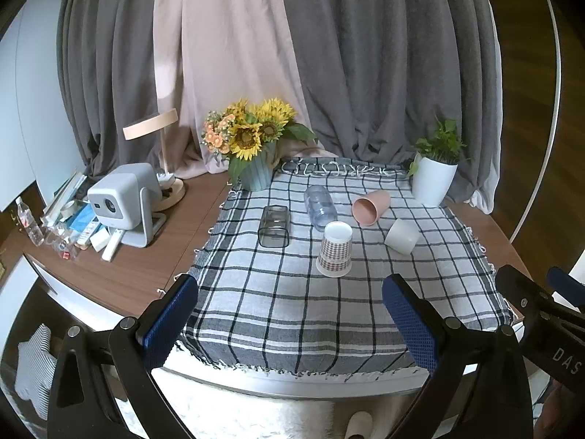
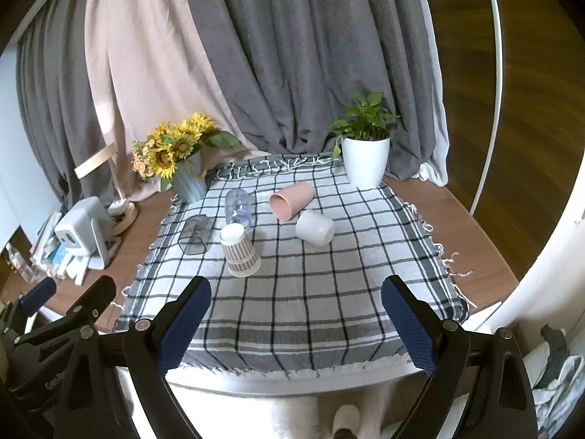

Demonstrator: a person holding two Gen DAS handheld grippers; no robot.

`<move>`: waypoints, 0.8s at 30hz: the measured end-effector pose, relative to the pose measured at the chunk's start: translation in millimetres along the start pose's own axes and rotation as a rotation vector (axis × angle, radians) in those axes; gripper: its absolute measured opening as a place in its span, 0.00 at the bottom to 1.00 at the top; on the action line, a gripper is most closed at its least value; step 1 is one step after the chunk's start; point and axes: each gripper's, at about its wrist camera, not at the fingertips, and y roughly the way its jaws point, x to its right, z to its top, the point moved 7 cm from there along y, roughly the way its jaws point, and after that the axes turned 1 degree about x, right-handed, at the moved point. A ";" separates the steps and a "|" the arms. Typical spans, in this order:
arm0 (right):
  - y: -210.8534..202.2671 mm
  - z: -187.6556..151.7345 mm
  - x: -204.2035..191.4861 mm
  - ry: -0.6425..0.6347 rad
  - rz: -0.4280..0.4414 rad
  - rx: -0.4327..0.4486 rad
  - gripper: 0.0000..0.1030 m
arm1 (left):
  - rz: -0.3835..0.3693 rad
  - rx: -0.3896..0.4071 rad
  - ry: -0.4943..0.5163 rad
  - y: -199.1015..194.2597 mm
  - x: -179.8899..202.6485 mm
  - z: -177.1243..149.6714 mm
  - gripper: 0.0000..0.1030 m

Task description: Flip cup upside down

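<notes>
Several cups sit on a checked cloth (image 1: 292,303) (image 2: 310,292). A patterned paper cup (image 1: 334,249) (image 2: 239,252) stands upside down, wide rim on the cloth. A pink cup (image 1: 371,206) (image 2: 291,200), a white cup (image 1: 402,236) (image 2: 315,227), a clear plastic cup (image 1: 320,206) (image 2: 239,206) and a dark clear square cup (image 1: 274,231) (image 2: 195,238) lie on their sides. My left gripper (image 1: 292,325) and right gripper (image 2: 296,325) are open and empty, back over the table's near edge.
A sunflower vase (image 1: 256,168) (image 2: 188,177) stands at the cloth's far left corner, a white plant pot (image 1: 433,181) (image 2: 365,162) at the far right. A projector (image 1: 120,201) (image 2: 82,228), a lamp and clutter fill the left. Curtains hang behind.
</notes>
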 end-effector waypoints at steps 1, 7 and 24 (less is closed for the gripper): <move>-0.7 -0.4 0.0 0.001 -0.001 0.000 0.92 | -0.001 0.001 0.000 -0.6 0.6 0.7 1.00; -2.7 -2.3 0.2 -0.001 -0.004 -0.001 0.92 | 0.001 0.001 0.000 -0.7 1.3 0.2 1.00; -4.1 -3.4 5.1 0.010 -0.014 -0.008 0.92 | -0.007 -0.002 0.006 -5.5 6.2 4.3 1.00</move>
